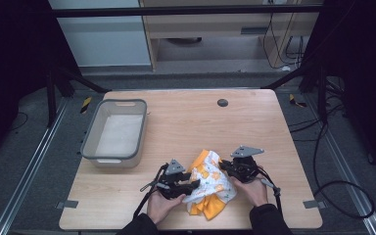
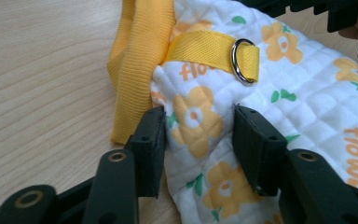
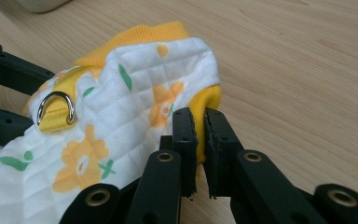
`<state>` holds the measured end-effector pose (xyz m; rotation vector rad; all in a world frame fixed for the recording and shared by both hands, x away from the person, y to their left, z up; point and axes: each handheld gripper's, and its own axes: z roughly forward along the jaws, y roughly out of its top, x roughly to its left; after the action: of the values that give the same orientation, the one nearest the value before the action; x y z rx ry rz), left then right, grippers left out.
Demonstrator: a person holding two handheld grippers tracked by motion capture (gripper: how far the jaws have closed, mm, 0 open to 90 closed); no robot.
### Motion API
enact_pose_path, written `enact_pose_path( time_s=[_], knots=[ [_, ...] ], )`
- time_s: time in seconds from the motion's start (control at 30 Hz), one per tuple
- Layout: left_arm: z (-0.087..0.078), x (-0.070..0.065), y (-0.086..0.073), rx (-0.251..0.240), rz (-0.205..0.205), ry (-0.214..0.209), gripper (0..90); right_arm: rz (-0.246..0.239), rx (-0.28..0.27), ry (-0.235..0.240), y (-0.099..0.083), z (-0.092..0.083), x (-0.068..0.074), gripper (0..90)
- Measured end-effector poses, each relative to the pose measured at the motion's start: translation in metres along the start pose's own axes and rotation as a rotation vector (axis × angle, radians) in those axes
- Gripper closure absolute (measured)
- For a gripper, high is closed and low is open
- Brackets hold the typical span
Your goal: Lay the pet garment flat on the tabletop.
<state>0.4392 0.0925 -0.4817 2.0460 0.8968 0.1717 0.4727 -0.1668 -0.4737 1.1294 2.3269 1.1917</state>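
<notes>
A quilted white garment [image 1: 208,183] with yellow flowers and yellow ribbed trim lies crumpled near the desk's [image 1: 186,122] front edge, between both hands. The left gripper [image 2: 198,128] has its jaws wide apart around a fold, touching it on both sides. The right gripper [image 3: 199,130] has its jaws nearly closed on the yellow hem. A metal D-ring [image 2: 243,62] sits on a yellow strap. The garment's far side is hidden by the grippers. A grey bin [image 1: 113,133] stands well to the left.

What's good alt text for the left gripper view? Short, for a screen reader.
The left gripper is open, its two black fingers straddling a fold of white quilted fabric printed with orange flowers. An orange ribbed hem and a metal D-ring on an orange strap sit just beyond, on a light wooden table.
</notes>
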Motion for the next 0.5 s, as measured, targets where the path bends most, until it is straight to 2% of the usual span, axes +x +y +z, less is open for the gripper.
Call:
enact_pose_path(
  time_s=[0.2,0.37,0.5],
  knots=[
    [-0.005,0.001,0.001,-0.007,0.020,-0.010,74.9,0.011,-0.004,-0.009,-0.001,-0.003,-0.003,84.0],
    [-0.010,0.001,0.003,-0.009,0.034,-0.008,85.0,0.010,-0.021,-0.013,0.000,-0.007,-0.005,84.0],
    [-0.017,0.001,0.007,-0.017,0.048,-0.018,86.9,0.016,-0.049,-0.012,0.002,-0.013,-0.007,84.1]
  ],
)
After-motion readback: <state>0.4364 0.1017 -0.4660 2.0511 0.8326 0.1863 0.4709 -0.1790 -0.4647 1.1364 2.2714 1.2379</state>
